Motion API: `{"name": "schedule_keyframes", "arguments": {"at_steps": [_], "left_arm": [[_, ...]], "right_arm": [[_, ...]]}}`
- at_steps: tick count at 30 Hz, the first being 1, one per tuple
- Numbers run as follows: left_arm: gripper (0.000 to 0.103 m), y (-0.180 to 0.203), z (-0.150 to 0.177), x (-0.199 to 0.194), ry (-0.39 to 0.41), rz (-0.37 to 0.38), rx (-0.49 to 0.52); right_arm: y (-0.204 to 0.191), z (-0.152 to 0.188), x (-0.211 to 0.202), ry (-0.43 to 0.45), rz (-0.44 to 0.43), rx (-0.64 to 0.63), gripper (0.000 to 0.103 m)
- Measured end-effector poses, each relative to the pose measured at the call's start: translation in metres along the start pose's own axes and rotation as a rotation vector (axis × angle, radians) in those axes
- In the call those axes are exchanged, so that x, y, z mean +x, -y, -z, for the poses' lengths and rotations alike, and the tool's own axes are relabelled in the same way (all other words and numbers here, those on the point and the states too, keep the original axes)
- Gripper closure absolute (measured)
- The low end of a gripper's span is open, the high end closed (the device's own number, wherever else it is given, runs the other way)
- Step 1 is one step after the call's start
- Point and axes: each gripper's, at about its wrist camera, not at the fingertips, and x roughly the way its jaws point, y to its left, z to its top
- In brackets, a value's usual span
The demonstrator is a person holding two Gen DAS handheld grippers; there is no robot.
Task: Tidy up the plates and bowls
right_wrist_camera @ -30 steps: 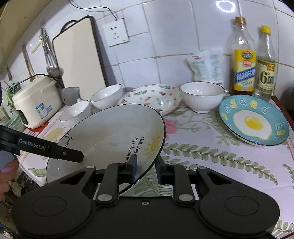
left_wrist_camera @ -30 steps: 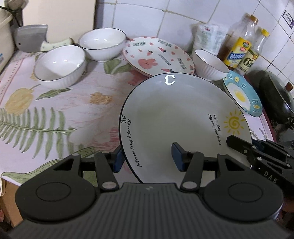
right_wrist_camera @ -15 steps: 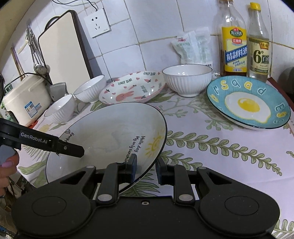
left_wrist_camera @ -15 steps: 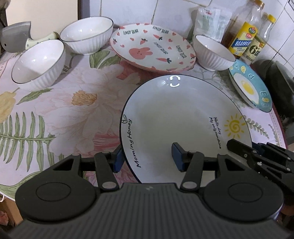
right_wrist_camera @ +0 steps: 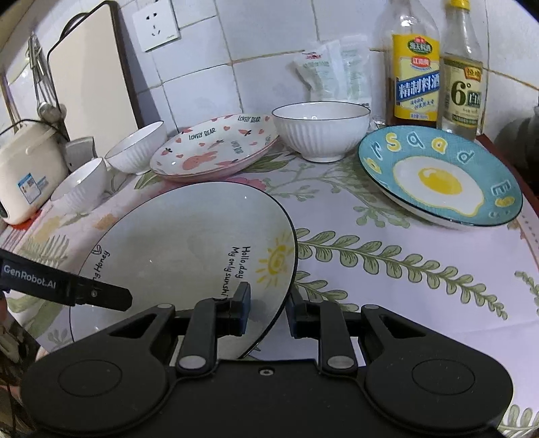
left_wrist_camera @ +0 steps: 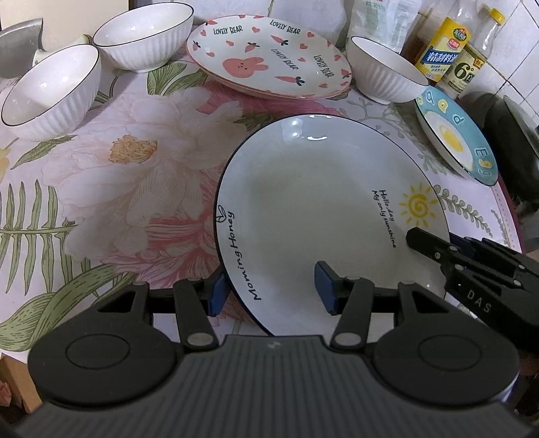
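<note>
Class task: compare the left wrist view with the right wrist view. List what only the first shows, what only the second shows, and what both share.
Only the left wrist view: the dark pot at the right edge, and a grey blade far left.

Only the right wrist view: the rice cooker, wall socket, cutting board and hanging utensils.

Both: the white sun plate gripped at its rim by the left gripper and right gripper, the rabbit plate, egg plate, three white bowls, two bottles.

The left gripper is showing a ribbed grey housing, black linkage arms with silver pivot pins and blue pads. The right gripper is wearing matte black, its finger lettered "DAS", while the left's finger is reading "GenRobot.AI" in white.
</note>
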Motion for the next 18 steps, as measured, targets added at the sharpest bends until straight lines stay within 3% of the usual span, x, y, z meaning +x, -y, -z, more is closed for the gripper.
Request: {"name": "schedule_keyframes", "arguments": {"at_steps": [10, 18], "left_arm": [[0.058, 0.006, -0.001, 0.001, -0.013, -0.068, 0.014], [0.061, 0.012, 0.001, -0.009, -0.083, -0.163, 0.022]], "right_arm": [[-0.007, -0.001, 0.001, -0.011, 0.031, -0.018, 0.073], [-0.018, 0.007, -0.014, -0.057, 0.03, -0.099, 0.067]]}}
